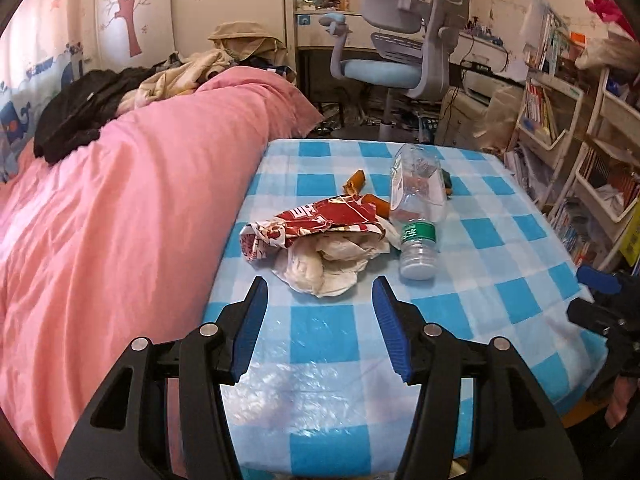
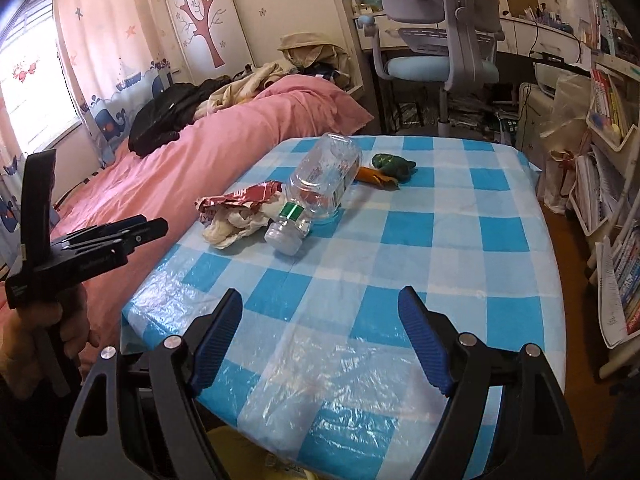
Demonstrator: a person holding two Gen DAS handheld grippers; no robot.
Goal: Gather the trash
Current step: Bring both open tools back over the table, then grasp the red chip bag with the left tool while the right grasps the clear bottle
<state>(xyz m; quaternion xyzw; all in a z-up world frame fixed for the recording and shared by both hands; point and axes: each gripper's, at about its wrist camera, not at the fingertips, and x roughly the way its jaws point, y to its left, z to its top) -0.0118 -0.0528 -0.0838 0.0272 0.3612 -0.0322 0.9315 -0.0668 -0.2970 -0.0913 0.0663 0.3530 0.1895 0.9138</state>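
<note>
Bedroom | checked table (image 1: 500, 304) (trash on it) | both tools wide, empty

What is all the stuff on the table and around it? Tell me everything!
Plastic bottle: one, clear with a green label, lying on its side mid-table.
Snack wrapper: one, red and white, crumpled, left of the bottle.
Tissue wad: one, white, under the wrapper's near edge.
Orange scraps: at least two, behind the bottle.
Green lump: one, dark green, beside the scraps at the far side.
Table: one, blue and white checked plastic cover.
Bed: one, pink quilt, left of the table, clothes piled on it.
Chair: one, grey with a blue seat, behind the table.
Bookshelves: white, right.
Left gripper: open, empty.
Right gripper: open, empty.
</note>
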